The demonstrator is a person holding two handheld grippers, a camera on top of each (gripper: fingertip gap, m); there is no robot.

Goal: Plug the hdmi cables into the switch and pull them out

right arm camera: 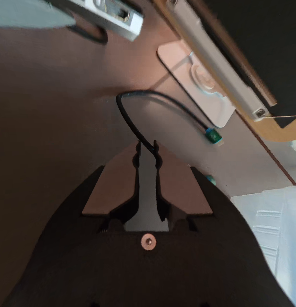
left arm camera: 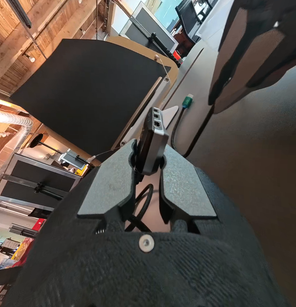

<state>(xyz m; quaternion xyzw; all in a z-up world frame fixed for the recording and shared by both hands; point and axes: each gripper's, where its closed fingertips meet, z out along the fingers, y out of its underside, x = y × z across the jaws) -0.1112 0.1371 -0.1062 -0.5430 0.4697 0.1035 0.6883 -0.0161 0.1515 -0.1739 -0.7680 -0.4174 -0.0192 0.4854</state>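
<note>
My left gripper (left arm camera: 148, 149) is shut on the HDMI switch (left arm camera: 152, 146), a grey and black box held on edge above the table, its three empty ports facing away. A braided black cable (left arm camera: 144, 204) hangs from its near end. A green HDMI plug (left arm camera: 187, 101) lies unplugged on the table beyond it. In the right wrist view my right gripper (right arm camera: 147, 142) hovers over the table with a narrow gap between its jaws, holding nothing. The black cable (right arm camera: 127, 119) of the green plug (right arm camera: 213, 136) runs under its right fingertip. A second green plug (right arm camera: 210, 179) peeks out behind the right finger. The switch (right arm camera: 120, 16) shows blurred at top.
A black panel in a wooden frame (left arm camera: 85, 93) stands at the back of the brown table (left arm camera: 243, 166), on a white foot (right arm camera: 193, 79). A white box (right arm camera: 276, 232) sits at the right. My right gripper (left arm camera: 215, 106) shows at the upper right of the left wrist view. Some 12 cm of space lies between my two pairs of fingers.
</note>
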